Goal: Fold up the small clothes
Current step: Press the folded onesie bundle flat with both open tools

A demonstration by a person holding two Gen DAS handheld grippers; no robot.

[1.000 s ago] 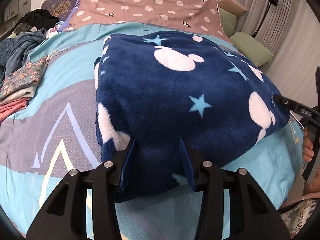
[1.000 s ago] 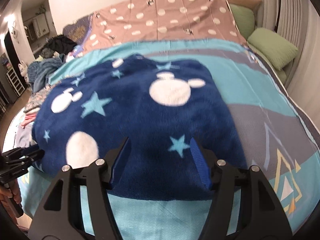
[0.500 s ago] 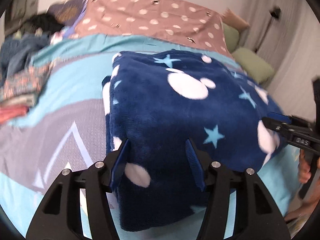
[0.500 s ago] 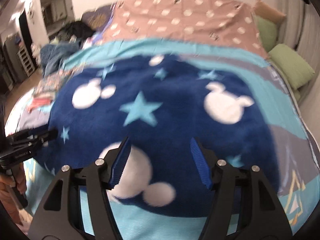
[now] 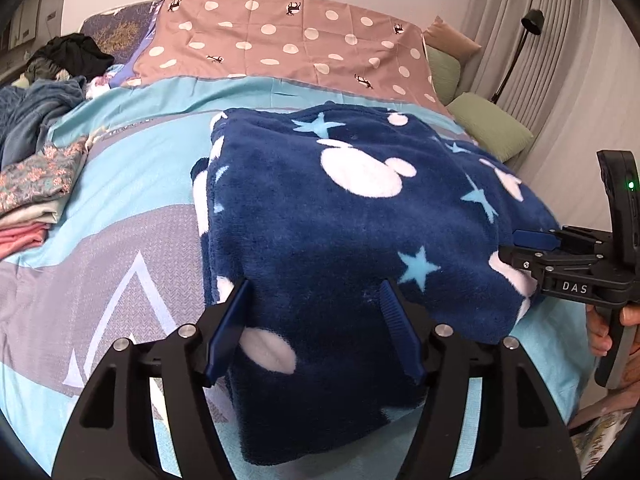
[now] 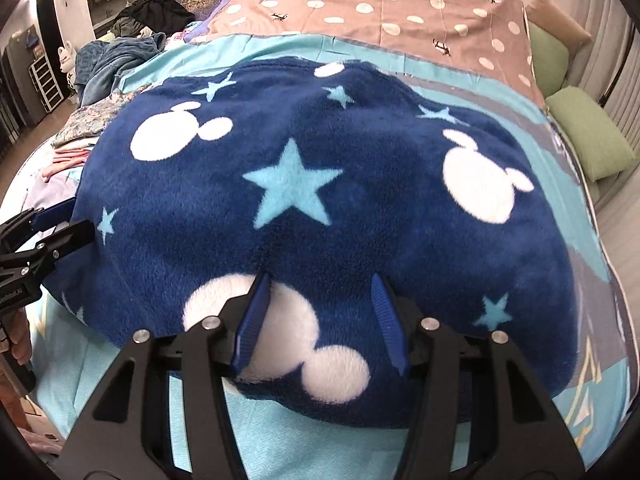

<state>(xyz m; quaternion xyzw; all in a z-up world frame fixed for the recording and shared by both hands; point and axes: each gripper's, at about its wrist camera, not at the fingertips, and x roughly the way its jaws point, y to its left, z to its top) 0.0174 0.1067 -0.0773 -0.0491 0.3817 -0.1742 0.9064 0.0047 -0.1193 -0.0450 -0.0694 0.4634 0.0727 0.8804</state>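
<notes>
A navy fleece garment with white mouse heads and pale blue stars lies folded on the bed. My left gripper hovers over its near left corner. Its jaws are opening, with fleece below them and the pads not pressing. In the right wrist view that gripper shows at the garment's left edge. My right gripper stands open over the near edge of the fleece, above a white mouse head. From the left wrist view the right gripper touches the garment's right side.
A stack of folded clothes and a loose heap lie at the bed's left side. A brown dotted cover spans the head end, with green pillows and a lamp at the right. A person's hand holds the right gripper.
My left gripper's jaws have widened and it has shifted slightly towards the garment's left corner. The right gripper has slid left along the near edge, from a small star to a white mouse head.
</notes>
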